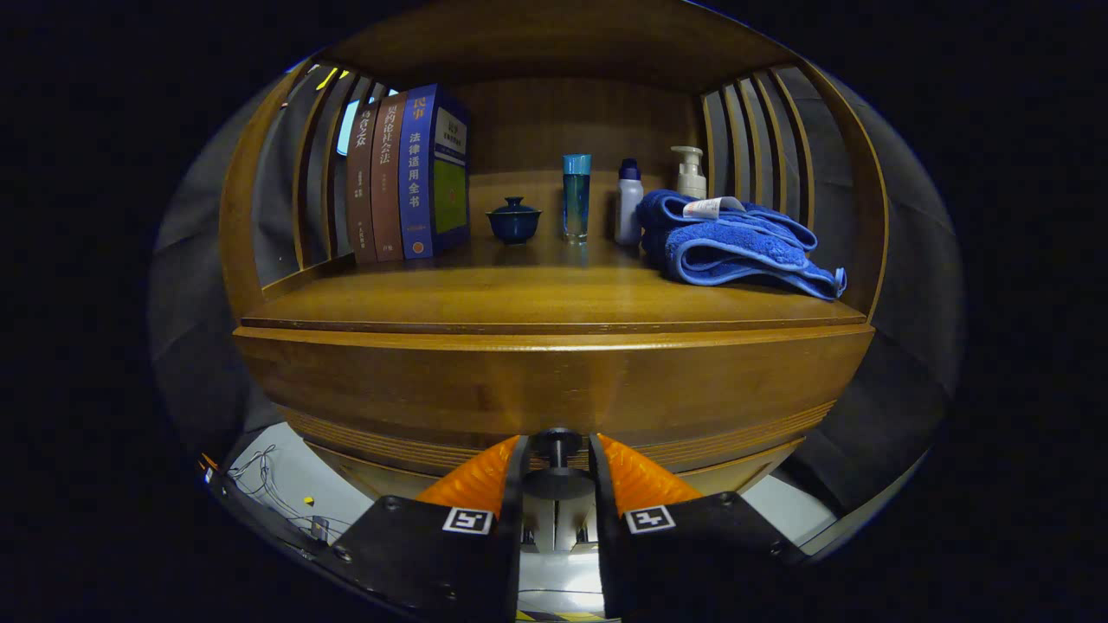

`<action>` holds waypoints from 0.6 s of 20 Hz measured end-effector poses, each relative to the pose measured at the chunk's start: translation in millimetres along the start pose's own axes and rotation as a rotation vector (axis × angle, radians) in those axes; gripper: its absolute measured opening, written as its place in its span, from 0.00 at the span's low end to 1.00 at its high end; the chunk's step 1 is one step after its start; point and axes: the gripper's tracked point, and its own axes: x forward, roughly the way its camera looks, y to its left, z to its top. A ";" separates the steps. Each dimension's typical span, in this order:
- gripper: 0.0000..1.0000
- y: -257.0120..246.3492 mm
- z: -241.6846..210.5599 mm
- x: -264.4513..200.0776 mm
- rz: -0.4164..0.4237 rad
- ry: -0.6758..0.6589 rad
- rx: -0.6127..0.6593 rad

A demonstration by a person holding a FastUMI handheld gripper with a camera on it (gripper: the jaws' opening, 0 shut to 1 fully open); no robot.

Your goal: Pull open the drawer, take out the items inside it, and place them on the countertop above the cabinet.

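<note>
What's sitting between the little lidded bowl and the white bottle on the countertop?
In the gripper view, a tall blue glass stands between the lidded bowl and the white bottle.

Chinese title "法律适用全书" on blue book (421,173) spine, square coded markers (467,520) on tongs (557,443) clamped on drawer knob (557,481)

The gripper (557,450) is sitting at 6 o'clock, its two fingers standing close on either side of the drawer knob (557,443); whether they are pressing it cannot be told. The drawer (554,381) front is stretching across just beyond them, under the countertop (537,298). On the countertop, three books (407,173) are standing upright at 11 o'clock, a small lidded cup (514,220) and a tall glass (576,197) at 12, two bottles (629,201) just beside, and a folded blue towel (736,247) is lying at 1 o'clock.
</note>
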 end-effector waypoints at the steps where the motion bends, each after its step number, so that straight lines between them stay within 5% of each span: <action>1: 0.41 1.0 -0.1 -0.5 0.008 0.004 -0.001; 12: 0.41 -2.4 -12.0 -27.0 0.004 0.042 -0.027</action>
